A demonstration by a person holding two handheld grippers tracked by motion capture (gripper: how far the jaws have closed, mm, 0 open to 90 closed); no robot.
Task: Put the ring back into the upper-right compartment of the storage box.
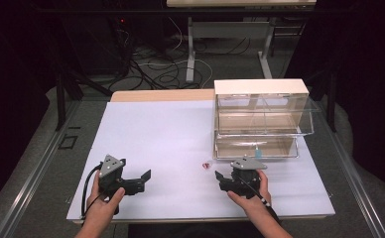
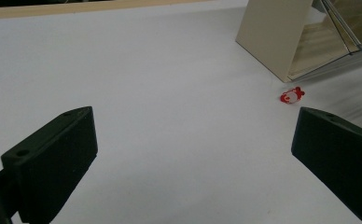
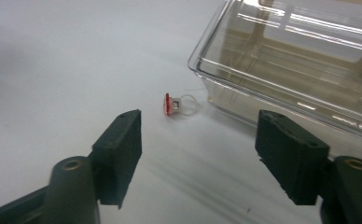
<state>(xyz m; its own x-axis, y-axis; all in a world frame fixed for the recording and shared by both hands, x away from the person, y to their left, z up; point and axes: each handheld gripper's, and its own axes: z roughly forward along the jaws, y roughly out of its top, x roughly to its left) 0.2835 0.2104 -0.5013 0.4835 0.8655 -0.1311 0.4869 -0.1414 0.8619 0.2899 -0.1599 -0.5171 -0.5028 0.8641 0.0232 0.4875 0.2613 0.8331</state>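
In the high view, a white surface (image 1: 156, 148) carries a clear drawer box (image 1: 260, 119) with a pale top at its far right part. A small red and white ring (image 1: 207, 164) lies on the surface just in front of the box's near left corner. The right tongs (image 1: 224, 177), held in the person's right hand (image 1: 252, 198), sit near the ring, just to its near right side and apart from it, in front of the box. The left tongs (image 1: 143, 178), held in the left hand (image 1: 103, 206), rest well to the left of the box and well apart from the ring. In the left gripper view, the two black jaws stand wide apart with bare surface (image 2: 146, 93) between them; the ring (image 2: 291, 96) lies far ahead toward the right jaw, just beside the beige side wall of the box (image 2: 272, 32). In the right gripper view, the jaws stand apart with nothing between them, touching no thing. The ring (image 3: 178, 104) lies on the surface (image 3: 67, 60) a little beyond the tips, nearer the left jaw, its red head turned to the left and its clear band toward the box. The clear front wall of the box's lower drawer (image 3: 300, 60) is just beside the ring, and I cannot tell whether the two touch.
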